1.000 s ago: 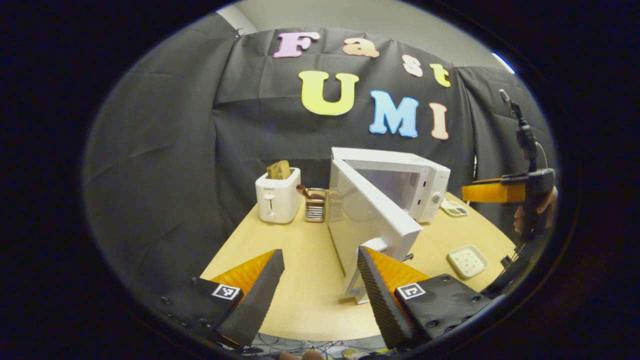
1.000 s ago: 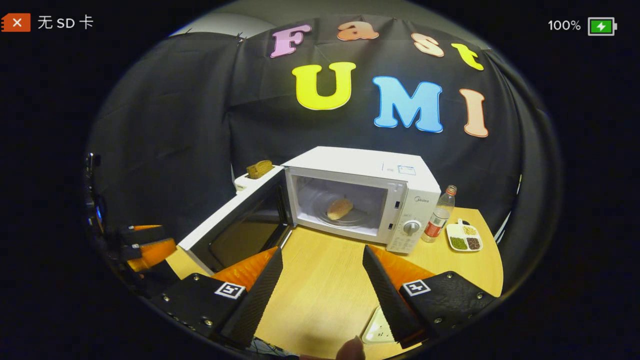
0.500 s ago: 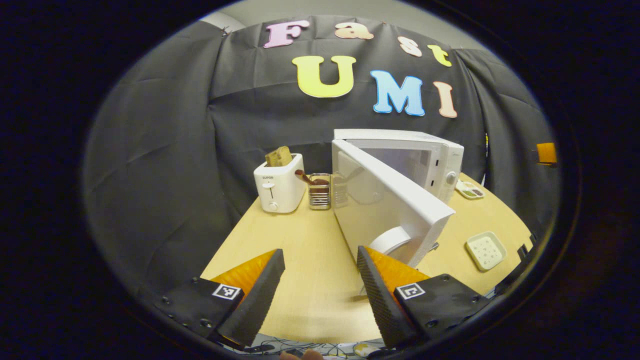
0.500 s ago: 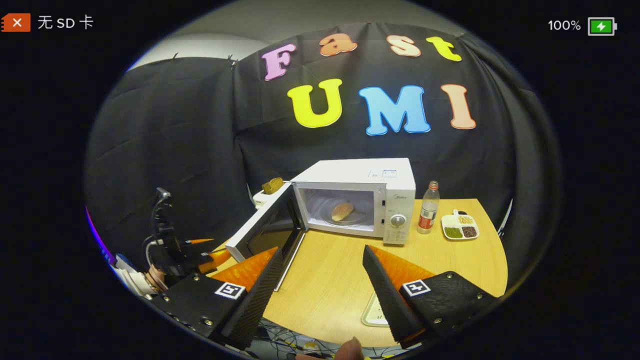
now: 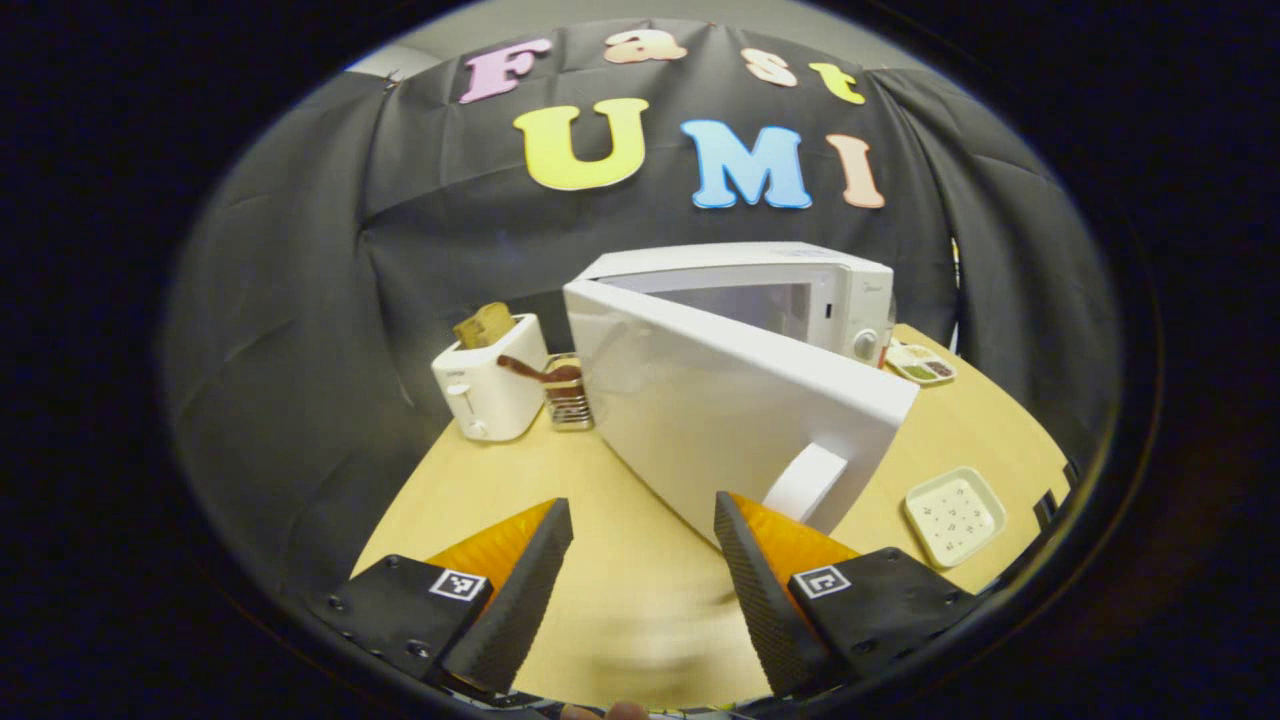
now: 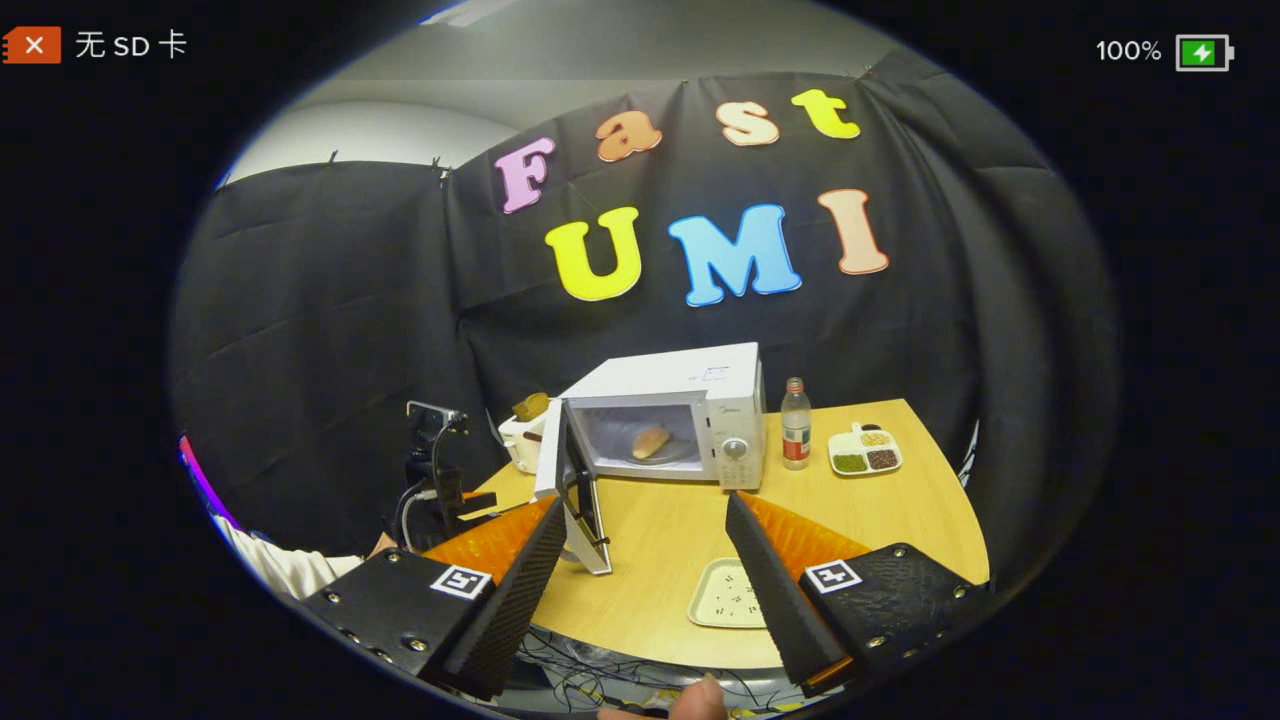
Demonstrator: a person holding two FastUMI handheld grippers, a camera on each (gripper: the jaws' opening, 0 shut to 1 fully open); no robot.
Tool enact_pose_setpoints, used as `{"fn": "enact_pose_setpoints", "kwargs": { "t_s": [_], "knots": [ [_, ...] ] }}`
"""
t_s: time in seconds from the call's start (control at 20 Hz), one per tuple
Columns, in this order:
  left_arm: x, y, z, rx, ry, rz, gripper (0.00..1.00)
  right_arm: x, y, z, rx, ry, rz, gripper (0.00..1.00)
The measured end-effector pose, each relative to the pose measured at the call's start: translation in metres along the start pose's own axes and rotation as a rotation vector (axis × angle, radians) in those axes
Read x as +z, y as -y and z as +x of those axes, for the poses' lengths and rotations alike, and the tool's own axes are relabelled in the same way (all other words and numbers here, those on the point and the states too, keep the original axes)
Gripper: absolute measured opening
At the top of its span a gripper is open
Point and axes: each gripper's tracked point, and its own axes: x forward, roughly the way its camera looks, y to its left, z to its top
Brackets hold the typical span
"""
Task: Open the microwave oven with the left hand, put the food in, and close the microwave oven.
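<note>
Microwave door swung part-closed since 1 second earlier; bread roll inside. Left tool and right tool wide, empty. Closing remained.

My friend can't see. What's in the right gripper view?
A white microwave stands on a wooden table with its door swung open and a bun inside. Beside it are a bottle and a snack tray; the right gripper hangs open in front.

1 microwave, 1 toaster, 2 trays
</note>
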Motion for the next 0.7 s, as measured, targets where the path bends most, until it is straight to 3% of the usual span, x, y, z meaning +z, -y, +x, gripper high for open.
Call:
{"fn": "enact_pose_setpoints", "kwargs": {
  "t_s": [0.4,0.7],
  "knots": [
    [0.067,0.074,0.079,-0.161,0.09,0.032,0.96,-0.003,0.028,0.034,-0.158,-0.037,0.02,0.98],
    [0.094,0.1,0.141,-0.248,0.121,0.029,0.95,-0.014,0.035,0.061,-0.241,-0.088,0.063,0.98]
  ]
}}
